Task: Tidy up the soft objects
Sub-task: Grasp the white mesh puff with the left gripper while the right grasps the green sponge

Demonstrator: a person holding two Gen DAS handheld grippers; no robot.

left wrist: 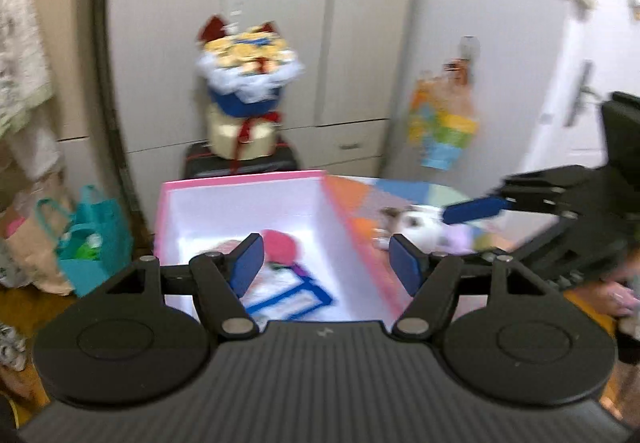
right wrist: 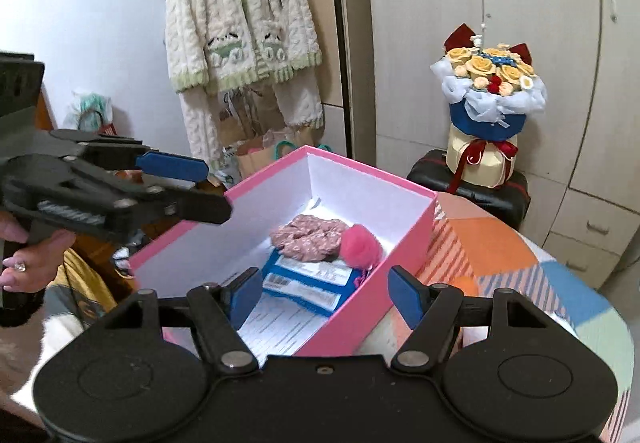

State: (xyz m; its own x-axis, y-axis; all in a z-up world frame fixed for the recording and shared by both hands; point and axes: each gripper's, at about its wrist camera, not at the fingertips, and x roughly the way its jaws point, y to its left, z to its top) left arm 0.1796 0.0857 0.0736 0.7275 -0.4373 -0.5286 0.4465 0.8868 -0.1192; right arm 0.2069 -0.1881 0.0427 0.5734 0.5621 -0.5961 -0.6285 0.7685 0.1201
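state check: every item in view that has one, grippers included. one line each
pink box: open, no lid on
scrunchie: lying in the box
pink pompom: in the box, against the scrunchie
blue packet: flat on the box floor
left gripper: open, empty
right gripper: open, empty
wardrobe doors: shut

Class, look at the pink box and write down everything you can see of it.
The pink box is rectangular, lidless and looks like stiff card: pink outside, white inside. It stands upright on a table with a colourful patterned cloth. Inside lie a pink patterned scrunchie, a pink pom-pom, blue-and-white packets and a printed sheet. Neither tool touches it.
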